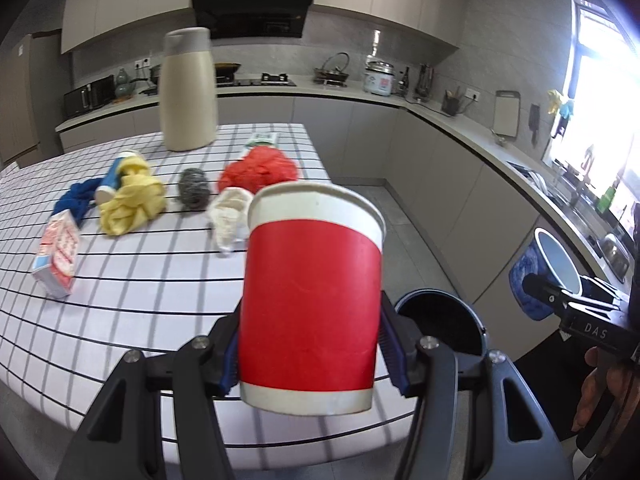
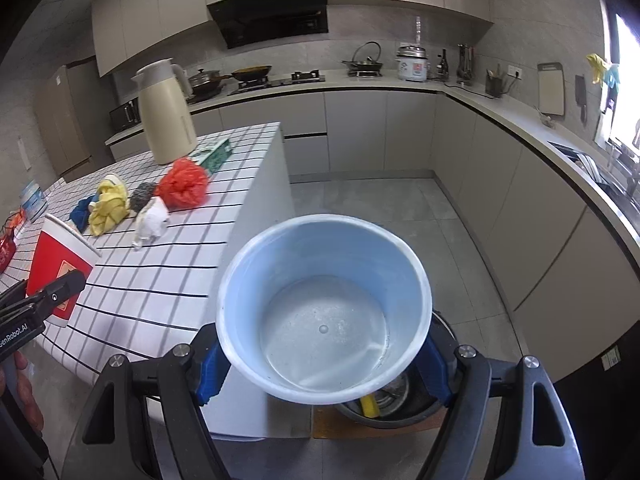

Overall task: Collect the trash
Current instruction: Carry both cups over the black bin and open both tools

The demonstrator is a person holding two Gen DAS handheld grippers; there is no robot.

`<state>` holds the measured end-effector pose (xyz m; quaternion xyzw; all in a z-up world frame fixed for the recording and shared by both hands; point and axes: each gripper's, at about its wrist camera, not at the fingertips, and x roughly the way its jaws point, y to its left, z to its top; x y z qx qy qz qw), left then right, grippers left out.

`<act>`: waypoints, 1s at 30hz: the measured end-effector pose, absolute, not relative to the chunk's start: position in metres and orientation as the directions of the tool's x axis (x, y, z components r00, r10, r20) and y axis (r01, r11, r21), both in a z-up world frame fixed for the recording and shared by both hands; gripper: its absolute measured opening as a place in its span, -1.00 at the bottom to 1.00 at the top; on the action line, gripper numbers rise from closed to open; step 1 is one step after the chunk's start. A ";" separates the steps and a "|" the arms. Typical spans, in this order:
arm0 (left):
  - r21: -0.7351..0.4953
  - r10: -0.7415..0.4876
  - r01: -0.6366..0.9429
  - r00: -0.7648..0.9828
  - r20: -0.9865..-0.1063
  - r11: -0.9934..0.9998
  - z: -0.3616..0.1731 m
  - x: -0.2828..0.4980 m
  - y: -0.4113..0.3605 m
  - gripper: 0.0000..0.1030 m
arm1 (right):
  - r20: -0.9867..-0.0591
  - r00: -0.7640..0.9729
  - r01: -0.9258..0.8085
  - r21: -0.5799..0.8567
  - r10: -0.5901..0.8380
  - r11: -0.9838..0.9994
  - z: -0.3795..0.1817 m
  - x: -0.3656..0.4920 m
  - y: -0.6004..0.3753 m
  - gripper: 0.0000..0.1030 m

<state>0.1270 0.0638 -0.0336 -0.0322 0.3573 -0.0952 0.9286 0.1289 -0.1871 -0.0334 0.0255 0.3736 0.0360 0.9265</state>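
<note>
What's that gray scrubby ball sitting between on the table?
In the left wrist view, the steel scrubber lies between the yellow cloth and the red plastic bag.

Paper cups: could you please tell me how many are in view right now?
2. The red cup is clamped in the left tongs above the table edge; the blue cup is clamped in the right tongs over the bin.

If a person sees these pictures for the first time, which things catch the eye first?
First, the red paper cup gripped upright in the left tongs over the table edge. Next, the empty blue cup in the right tongs, above the dark bin. Then the colourful crumpled trash on the checked table.
</note>
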 end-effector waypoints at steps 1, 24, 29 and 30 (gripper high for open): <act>-0.129 -0.207 0.163 0.723 -0.659 0.978 -0.035 0.128 0.055 0.13 | -0.693 0.717 -0.040 0.074 0.081 0.996 -0.035 0.128 -0.195 0.54; -0.157 -0.291 0.266 0.597 -0.748 0.951 -0.085 0.153 -0.088 0.13 | -0.770 0.630 -0.038 0.101 0.102 0.994 -0.101 0.140 -0.304 0.54; -0.196 -0.304 0.251 0.530 -0.792 0.948 -0.120 0.163 -0.109 0.13 | -0.806 0.576 -0.114 0.084 0.135 0.990 -0.143 0.153 -0.308 0.54; -0.205 -0.306 0.244 0.512 -0.803 0.948 -0.128 0.166 -0.113 0.13 | -0.810 0.569 -0.129 0.080 0.140 0.988 -0.150 0.155 -0.308 0.54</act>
